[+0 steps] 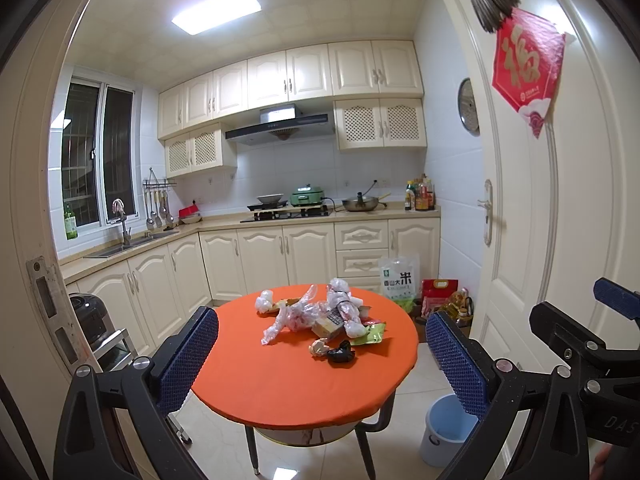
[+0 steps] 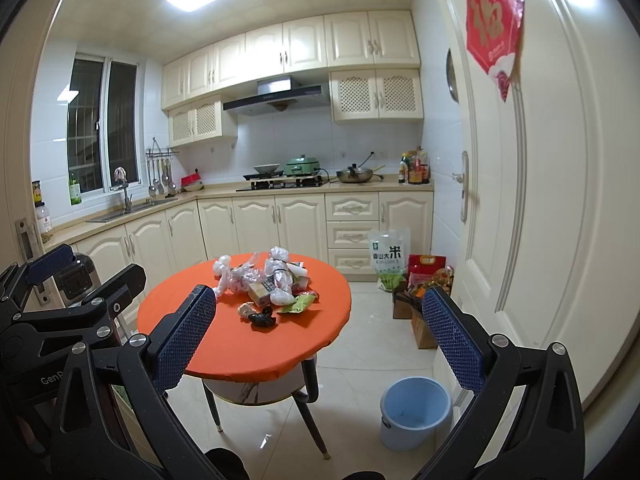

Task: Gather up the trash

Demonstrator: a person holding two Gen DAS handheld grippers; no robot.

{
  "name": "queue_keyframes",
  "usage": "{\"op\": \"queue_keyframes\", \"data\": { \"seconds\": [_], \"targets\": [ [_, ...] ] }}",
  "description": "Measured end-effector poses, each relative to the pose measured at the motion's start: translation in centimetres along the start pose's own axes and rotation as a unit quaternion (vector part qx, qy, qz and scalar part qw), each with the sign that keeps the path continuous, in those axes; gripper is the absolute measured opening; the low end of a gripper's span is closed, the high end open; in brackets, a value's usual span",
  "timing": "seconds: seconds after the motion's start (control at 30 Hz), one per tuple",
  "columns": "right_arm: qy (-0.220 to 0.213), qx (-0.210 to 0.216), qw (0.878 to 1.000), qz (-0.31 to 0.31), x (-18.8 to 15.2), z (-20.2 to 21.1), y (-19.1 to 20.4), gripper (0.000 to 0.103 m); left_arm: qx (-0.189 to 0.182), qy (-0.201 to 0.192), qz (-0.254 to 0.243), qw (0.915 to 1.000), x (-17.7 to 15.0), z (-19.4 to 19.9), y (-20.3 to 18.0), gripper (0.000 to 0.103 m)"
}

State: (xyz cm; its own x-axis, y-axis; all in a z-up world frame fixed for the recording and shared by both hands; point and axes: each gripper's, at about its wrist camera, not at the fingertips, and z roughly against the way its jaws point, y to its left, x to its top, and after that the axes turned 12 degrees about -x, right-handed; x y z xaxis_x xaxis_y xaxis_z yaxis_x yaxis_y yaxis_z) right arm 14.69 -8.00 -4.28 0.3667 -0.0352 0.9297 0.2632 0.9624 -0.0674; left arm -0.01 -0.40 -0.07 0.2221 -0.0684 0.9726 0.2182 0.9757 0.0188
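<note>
Orange table [image 1: 288, 380] trash pile [image 1: 320, 320] ahead, beyond both open claws

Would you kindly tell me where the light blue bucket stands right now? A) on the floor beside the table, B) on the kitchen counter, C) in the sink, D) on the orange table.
A: the bucket stands on the tiled floor, to the right of the orange table that carries the trash pile, its opening facing up.

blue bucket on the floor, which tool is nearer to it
Right. The blue bucket stands just beyond the right tool, toward its right side. The left tool is further left, with the bucket at its right edge. Both are open.
</note>
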Motion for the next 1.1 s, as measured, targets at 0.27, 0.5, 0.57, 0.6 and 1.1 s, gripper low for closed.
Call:
{"op": "queue_keyframes", "data": {
  "seconds": [0.27,0.5,0.57,0.6,1.1],
  "targets": [
    [0.004,-0.001,1.0,-0.001,-0.7,-0.1,0.0,0.103,-0.001,0.002,0.0,1.0,-0.1,-0.2,0.0,0.102],
    [0.004,-0.001,1.0,0.0,-0.8,-0.1,0.0,0.103,-0.002,0.003,0.0,1.0,-0.2,-0.3,-0.1,0.102],
    [0.005,-0.001,1.0,0.0,-0.8,-0.2,0.1,0.103,-0.002,0.004,0.0,1.0,-0.2,-0.3,-0.1,0.102],
    [0.005,-0.001,1.0,0.0,-0.8,-0.2,0.1,0.103,-0.002,0.004,0.0,1.0,-0.2,-0.3,-0.1,0.102],
    [0.006,-0.003,1.0,-0.001,-1.1,-0.2,0.1,0.103,-0.005,0.006,0.0,1.0,-0.3,-0.3,0.1,0.102]
  ]
}}
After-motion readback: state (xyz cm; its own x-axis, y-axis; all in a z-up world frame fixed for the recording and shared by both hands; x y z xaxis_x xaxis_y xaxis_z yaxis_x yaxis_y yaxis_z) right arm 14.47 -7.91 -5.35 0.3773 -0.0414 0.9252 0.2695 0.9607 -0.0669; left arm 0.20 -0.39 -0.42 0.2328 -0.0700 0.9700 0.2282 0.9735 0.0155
